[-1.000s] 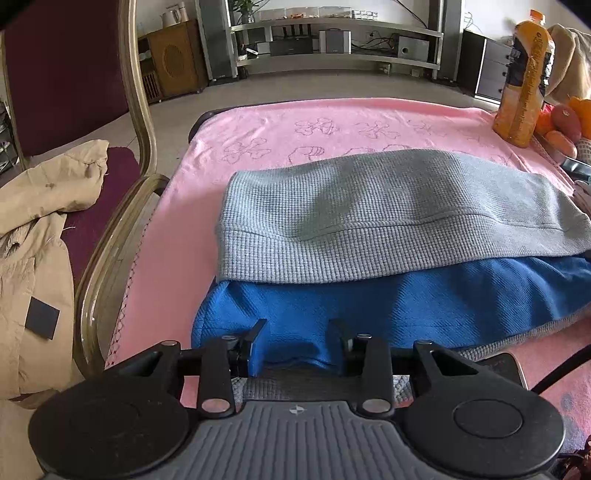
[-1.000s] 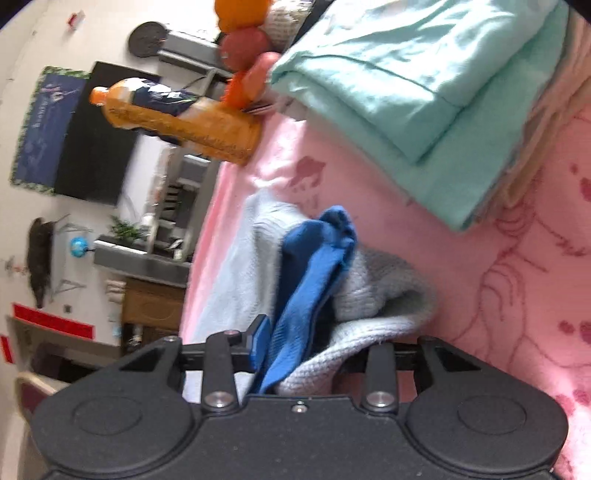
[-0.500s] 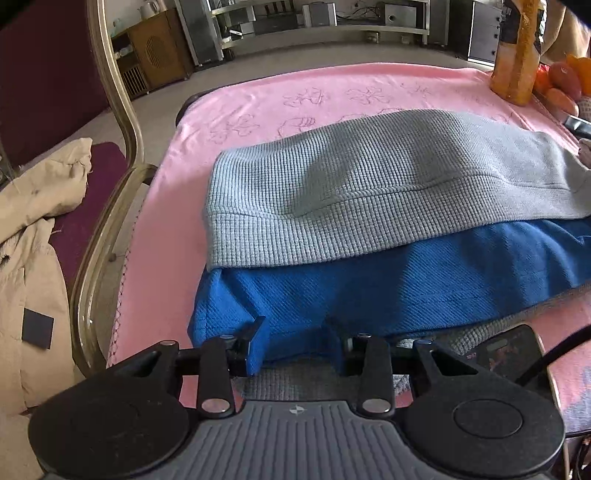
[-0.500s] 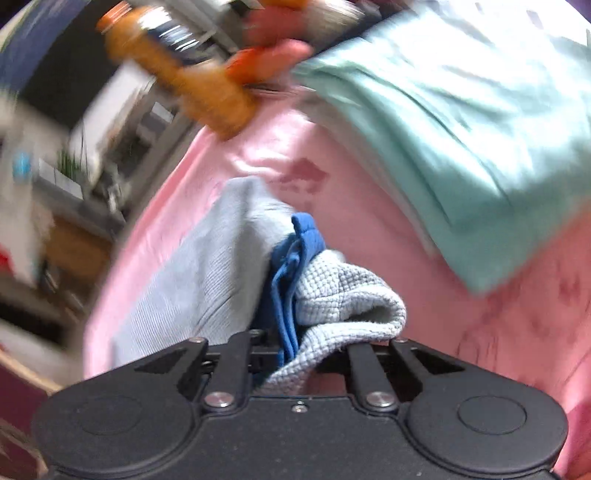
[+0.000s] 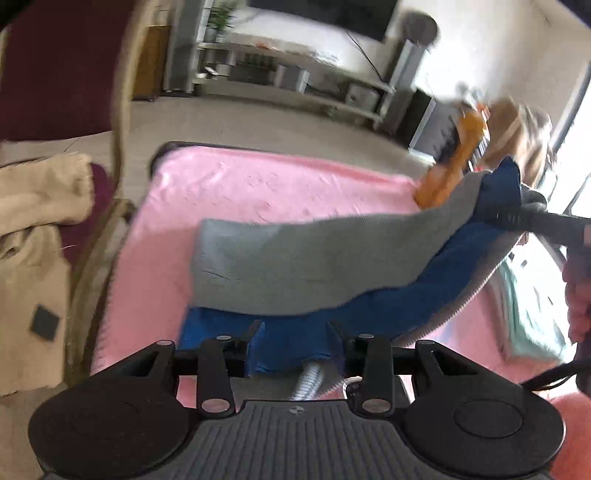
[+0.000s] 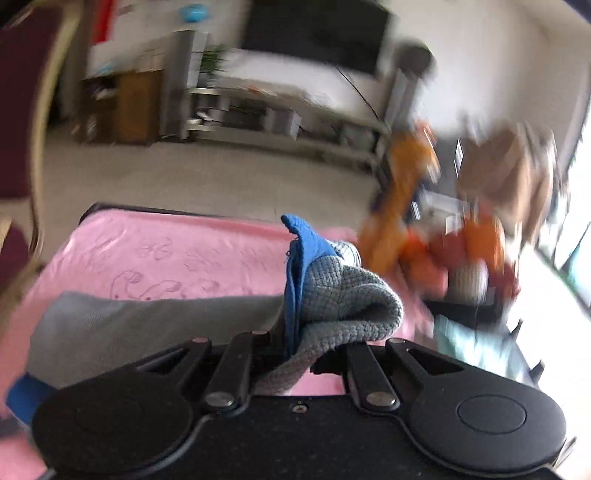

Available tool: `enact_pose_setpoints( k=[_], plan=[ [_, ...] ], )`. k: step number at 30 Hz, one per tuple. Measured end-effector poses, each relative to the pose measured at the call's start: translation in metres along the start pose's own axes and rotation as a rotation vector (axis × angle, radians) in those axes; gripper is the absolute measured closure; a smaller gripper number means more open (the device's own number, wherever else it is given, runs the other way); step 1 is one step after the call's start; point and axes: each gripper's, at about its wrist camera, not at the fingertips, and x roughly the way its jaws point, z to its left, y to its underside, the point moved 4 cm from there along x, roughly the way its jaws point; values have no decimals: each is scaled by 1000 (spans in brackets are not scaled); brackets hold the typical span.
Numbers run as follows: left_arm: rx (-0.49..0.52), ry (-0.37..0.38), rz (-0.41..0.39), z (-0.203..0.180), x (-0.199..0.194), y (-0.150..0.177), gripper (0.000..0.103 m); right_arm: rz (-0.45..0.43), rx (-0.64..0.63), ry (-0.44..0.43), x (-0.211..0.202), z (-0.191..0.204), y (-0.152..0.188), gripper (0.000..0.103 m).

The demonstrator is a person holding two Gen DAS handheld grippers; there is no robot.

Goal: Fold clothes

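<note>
We see home living room: wall television (image 5: 325,14) over low media shelf (image 5: 295,81), potted plant (image 5: 218,18), upholstered chair (image 5: 55,66), pink cloth-covered table (image 5: 258,184).

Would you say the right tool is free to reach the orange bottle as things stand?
Probably not: the right tool is shut on the sweater, which would drag along toward the bottle.

My left tool (image 5: 295,345) sits low at 6 o'clock in its own view, fingers (image 5: 255,341) partly closed and pinching cloth between them. My right tool (image 6: 306,347) is clamped as well, fabric bunched between its fingers (image 6: 258,345). From the left view it reaches in at 3 o'clock, raised higher than the left, with my hand (image 5: 578,291) gripping its handle at the frame's edge
</note>
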Motion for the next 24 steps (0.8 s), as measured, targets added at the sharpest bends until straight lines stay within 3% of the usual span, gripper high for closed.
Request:
enact_pose_setpoints(
  k=[6, 9, 12, 16, 18, 22, 24],
  plan=[
    [-158, -108, -48, 58, -17, -11, 65, -193, -377, 4, -24, 90, -29, 94],
    [-214, -158, -61, 78, -22, -13, 65, -314, -569, -90, -40, 142, -20, 94],
    [-265, -197, -68, 97, -25, -16, 65, -424, -880, -205, -54, 198, 16, 94],
    [-308, -240, -61, 113, -25, -17, 65, -353, -1176, -328, -44, 244, 65, 95],
    [-301, -254, -52, 113, -23, -16, 65, -279, -1235, -338, -30, 254, 78, 95],
    [-296, -257, -43, 114, -19, -16, 65, -251, -1239, -290, -14, 260, 82, 94],
    [-287, -263, -42, 112, -20, -13, 65, -234, -1177, -309, -16, 246, 70, 94]
  ],
)
